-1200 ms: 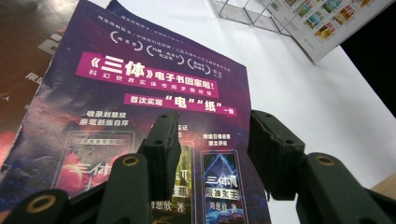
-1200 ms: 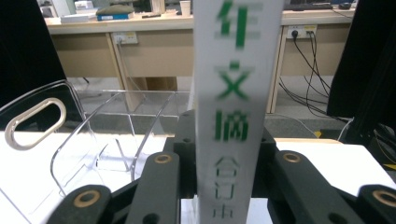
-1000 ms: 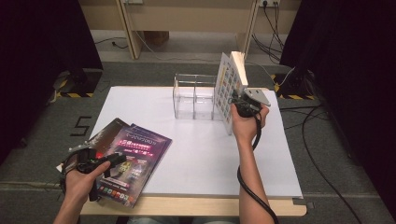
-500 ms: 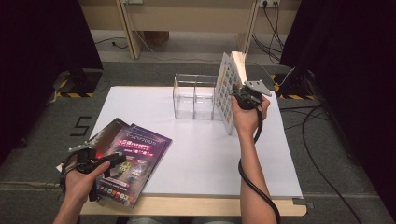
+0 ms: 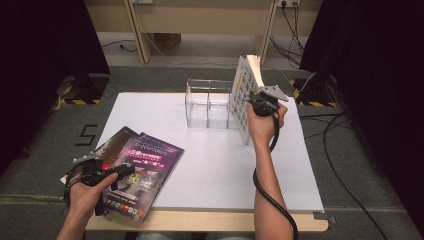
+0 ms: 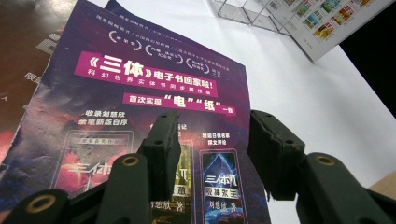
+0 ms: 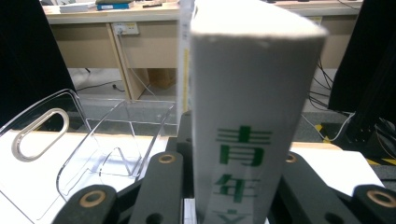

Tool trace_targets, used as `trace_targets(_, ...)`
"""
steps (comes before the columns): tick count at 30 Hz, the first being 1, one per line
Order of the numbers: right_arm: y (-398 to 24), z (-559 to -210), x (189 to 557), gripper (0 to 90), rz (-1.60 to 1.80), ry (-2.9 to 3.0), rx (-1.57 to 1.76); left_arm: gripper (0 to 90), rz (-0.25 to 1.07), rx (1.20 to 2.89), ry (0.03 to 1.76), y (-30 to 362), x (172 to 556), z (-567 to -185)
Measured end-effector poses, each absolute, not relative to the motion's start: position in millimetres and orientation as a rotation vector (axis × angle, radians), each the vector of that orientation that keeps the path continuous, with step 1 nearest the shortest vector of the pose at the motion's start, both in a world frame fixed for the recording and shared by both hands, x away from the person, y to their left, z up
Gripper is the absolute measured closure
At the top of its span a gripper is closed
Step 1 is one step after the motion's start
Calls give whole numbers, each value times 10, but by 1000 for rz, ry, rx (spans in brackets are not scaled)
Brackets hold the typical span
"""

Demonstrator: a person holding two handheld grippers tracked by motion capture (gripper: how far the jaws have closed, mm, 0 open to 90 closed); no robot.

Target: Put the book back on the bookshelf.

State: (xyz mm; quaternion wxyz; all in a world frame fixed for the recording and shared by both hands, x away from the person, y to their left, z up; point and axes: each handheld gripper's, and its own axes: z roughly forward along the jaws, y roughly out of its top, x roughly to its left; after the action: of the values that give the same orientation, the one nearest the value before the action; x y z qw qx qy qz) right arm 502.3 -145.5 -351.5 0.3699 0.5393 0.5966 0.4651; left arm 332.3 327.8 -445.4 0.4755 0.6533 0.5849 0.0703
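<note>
— Book orientation first: where does the thick white book with the grid of small colourful pictures on its cover (image 5: 242, 102) stand, and how?

— It stands upright on its lower edge on the white table top (image 5: 210, 165), just beside the right end of the clear plastic rack with compartments (image 5: 209, 102). Its long axis goes up and a little tilted. In the right gripper view the white spine with green characters (image 7: 247, 121) faces the camera and the page block points away.

— And the right gripper (image 5: 261, 104)?

— Its jaws have just been closing, with the book between them; they are clamped on the spine side of it.

— The left gripper (image 5: 117, 172)?

— It rests over the flat purple magazine with pink title bands (image 6: 140, 107), near the front left corner of the table. Its jaws stand apart, with nothing between them. The magazine lies on a dark brown one (image 5: 116, 142).
</note>
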Motion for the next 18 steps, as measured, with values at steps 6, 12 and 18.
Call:
trace_targets(6, -1470, -3525, 5015, 743, 1201, 1529, 1373, 529, 173, 1598, 1429, 3276, 3320, -4449)
trace_targets(12, -1461, -3525, 5010, 745, 1212, 1527, 1346, 530, 174, 1593, 1432, 3285, 3327, -4455)
trace_targets(18, -1435, -3536, 5016, 745, 1227, 1497, 1335, 530, 170, 1594, 1433, 3283, 3335, -4463)
